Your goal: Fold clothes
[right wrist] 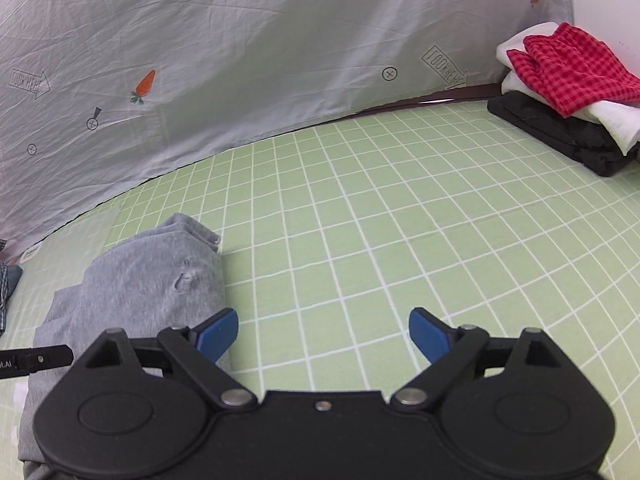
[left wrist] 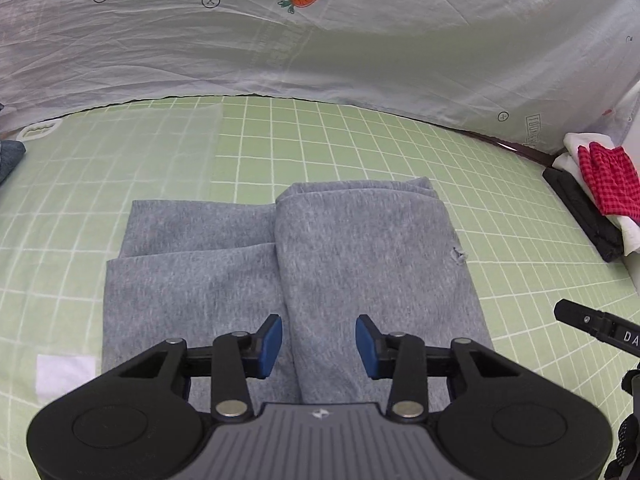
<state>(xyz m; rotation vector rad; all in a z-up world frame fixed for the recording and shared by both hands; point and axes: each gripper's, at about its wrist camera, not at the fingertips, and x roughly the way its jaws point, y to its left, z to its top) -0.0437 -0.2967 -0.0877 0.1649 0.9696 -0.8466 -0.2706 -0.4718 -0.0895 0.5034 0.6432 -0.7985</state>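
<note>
A grey garment lies partly folded on the green gridded sheet, its right half doubled over the left. My left gripper hovers over the garment's near edge; its blue pads stand partly apart with cloth showing below the gap and nothing pinched. In the right wrist view the same grey garment lies at the lower left. My right gripper stands wide open over bare green sheet, just right of the garment, holding nothing.
A stack of folded clothes, black below, white and red-checked on top, sits at the far right. A white carrot-print sheet hangs behind. A dark blue cloth lies at the left edge.
</note>
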